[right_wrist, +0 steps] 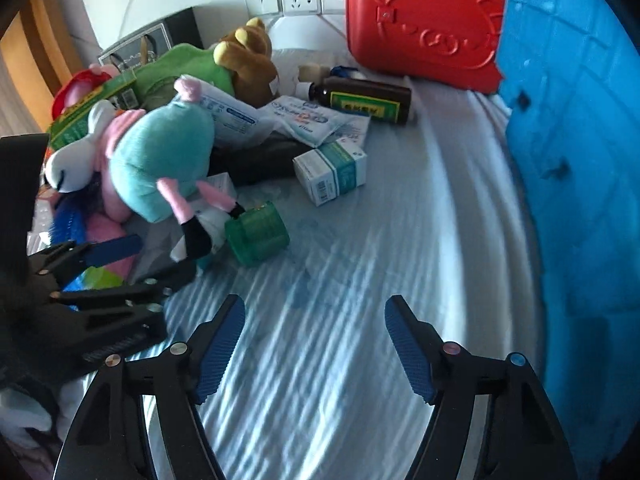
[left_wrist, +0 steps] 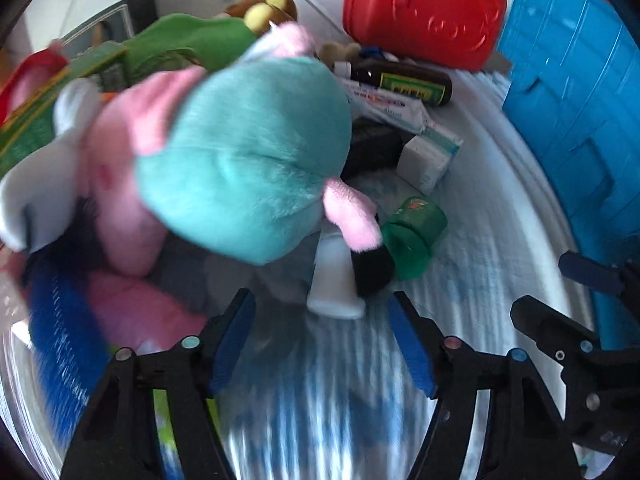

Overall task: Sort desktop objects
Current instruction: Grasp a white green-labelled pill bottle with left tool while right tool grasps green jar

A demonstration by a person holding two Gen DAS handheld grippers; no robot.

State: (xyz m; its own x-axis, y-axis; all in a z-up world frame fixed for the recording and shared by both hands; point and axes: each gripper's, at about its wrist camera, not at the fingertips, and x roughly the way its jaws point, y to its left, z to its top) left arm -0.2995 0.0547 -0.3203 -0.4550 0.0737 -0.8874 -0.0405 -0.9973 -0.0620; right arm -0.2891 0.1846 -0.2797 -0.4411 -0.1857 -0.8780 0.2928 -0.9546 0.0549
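Note:
A teal plush toy (left_wrist: 240, 160) with pink limbs fills the left wrist view and lies on a pile of toys (right_wrist: 160, 164). Just beyond my left gripper (left_wrist: 324, 340) stands a small white bottle (left_wrist: 334, 280), with a green jar (left_wrist: 416, 236) on its side next to it. The left jaws stand apart with only the striped cloth between them. My right gripper (right_wrist: 316, 344) hovers open over bare cloth, the green jar (right_wrist: 258, 232) ahead and to its left. The left gripper (right_wrist: 120, 264) shows at that view's left edge, close to the plush's black foot.
A medicine box (right_wrist: 332, 172), flat packets (right_wrist: 316, 120) and a brown bottle (right_wrist: 364, 100) lie behind the jar. A red case (right_wrist: 420, 24) stands at the back, a blue basket (right_wrist: 572, 160) along the right. A brown plush (right_wrist: 248, 64) and a blue brush (right_wrist: 70, 220) sit on the left.

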